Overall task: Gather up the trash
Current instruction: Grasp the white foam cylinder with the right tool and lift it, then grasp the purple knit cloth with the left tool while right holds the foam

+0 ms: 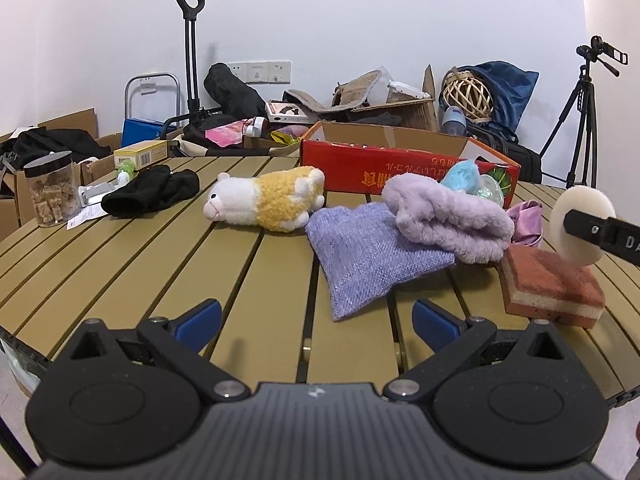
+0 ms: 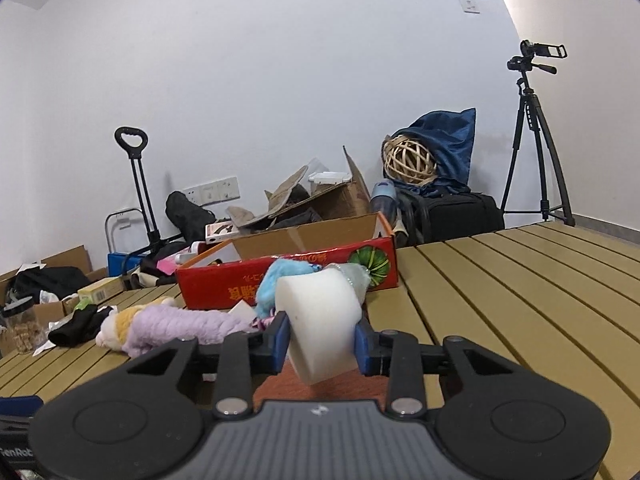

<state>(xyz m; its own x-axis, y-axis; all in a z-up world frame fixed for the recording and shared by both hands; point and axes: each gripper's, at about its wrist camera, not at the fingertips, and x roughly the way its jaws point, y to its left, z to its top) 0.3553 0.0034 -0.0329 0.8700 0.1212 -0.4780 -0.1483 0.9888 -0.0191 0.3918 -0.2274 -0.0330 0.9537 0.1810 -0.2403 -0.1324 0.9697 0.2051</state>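
White foam block (image 2: 320, 322) sits clamped between the blue pads of the right gripper (image 2: 321, 344), lifted clear of the desk (image 2: 520, 300) and tilted. In the left wrist view the same block (image 1: 582, 226) hangs just above an orange-brown sponge (image 1: 554, 286). Red cardboard box (image 2: 288, 280) lies beyond the block, open top. Lilac fluffy cloth (image 1: 448, 216) and purple woven cloth (image 1: 360, 256) lie left of the sponge; plush sheep (image 1: 268, 200) farther left. Left gripper (image 1: 316, 320) hovers low, jaws spread wide, nothing between them.
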